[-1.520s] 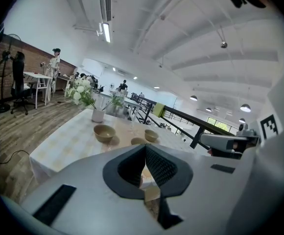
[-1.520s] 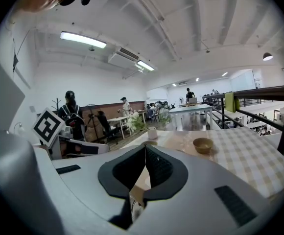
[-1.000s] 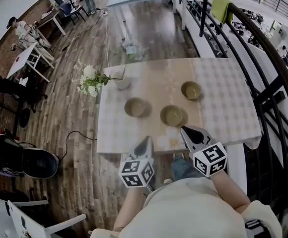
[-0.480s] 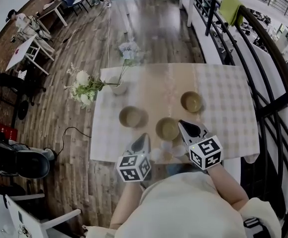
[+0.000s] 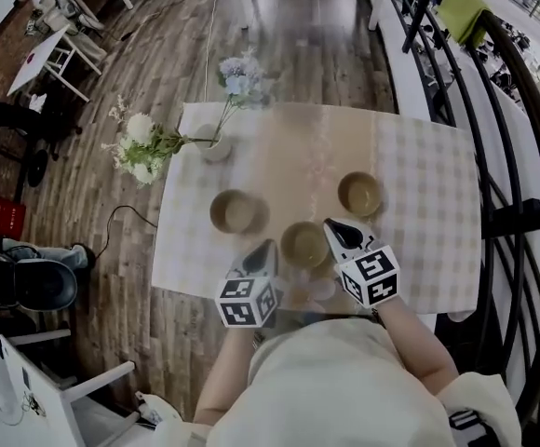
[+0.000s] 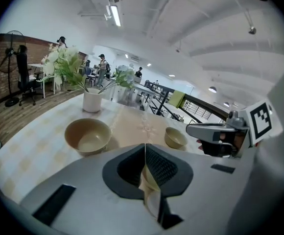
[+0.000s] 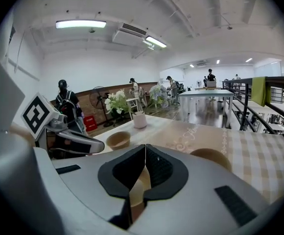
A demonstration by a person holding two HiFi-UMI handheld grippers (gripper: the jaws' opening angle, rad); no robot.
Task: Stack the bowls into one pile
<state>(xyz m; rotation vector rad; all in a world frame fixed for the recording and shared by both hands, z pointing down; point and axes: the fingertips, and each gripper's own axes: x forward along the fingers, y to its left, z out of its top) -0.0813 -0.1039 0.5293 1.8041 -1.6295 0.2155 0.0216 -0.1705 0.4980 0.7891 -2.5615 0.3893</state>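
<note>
The left claw [image 5: 269,247] and the right claw [image 5: 330,224] are both closed tight with nothing in them, and they hover over the near part of the table [image 5: 419,170]. The nearest bowl [image 5: 304,244] sits between their tips. A second bowl [image 5: 234,211] stands beyond the left claw and a third bowl [image 5: 360,194] beyond the right claw. All three stand apart, unstacked. Farther past the left claw is a vase [image 5: 216,147] of flowers.

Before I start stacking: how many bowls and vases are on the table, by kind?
Bowls: 3
Vase, with flowers: 1
Total: 4
</note>
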